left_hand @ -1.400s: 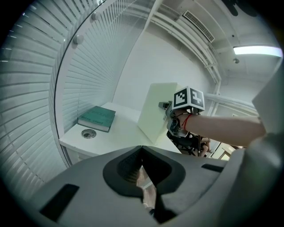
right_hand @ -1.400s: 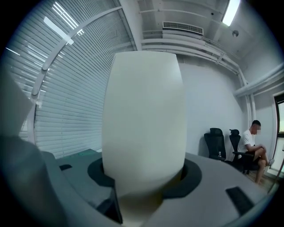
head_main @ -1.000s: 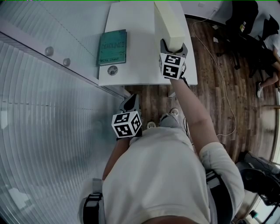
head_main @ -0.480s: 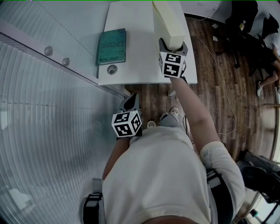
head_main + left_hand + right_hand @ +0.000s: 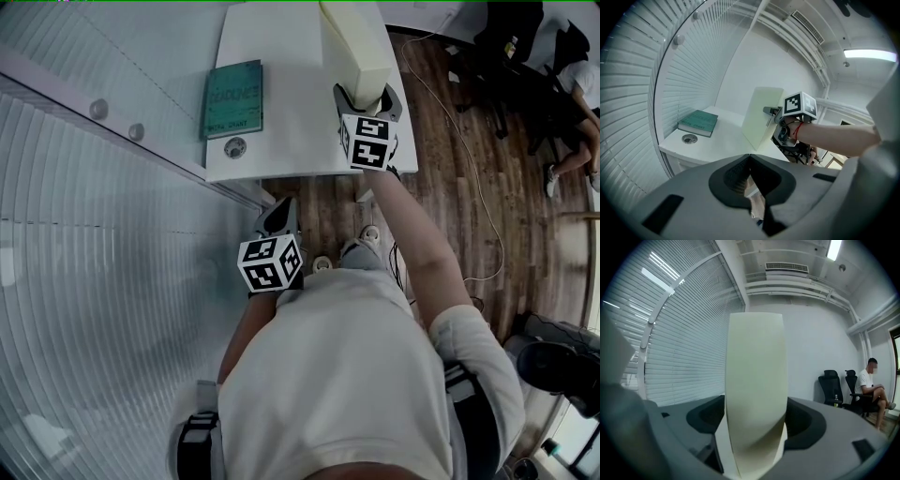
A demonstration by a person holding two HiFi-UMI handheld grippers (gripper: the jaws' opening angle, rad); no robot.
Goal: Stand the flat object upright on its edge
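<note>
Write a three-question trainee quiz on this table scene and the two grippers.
1. True or false: the green book stands upright on the table.
2. Which thing stands between the right gripper's jaws? A. green book B. cream board C. metal disc
3. What does the left gripper hold?
Key: 1 false, it lies flat. 2 B; those jaws have just been opening, with the board between them. 3 nothing; its jaws are together.
</note>
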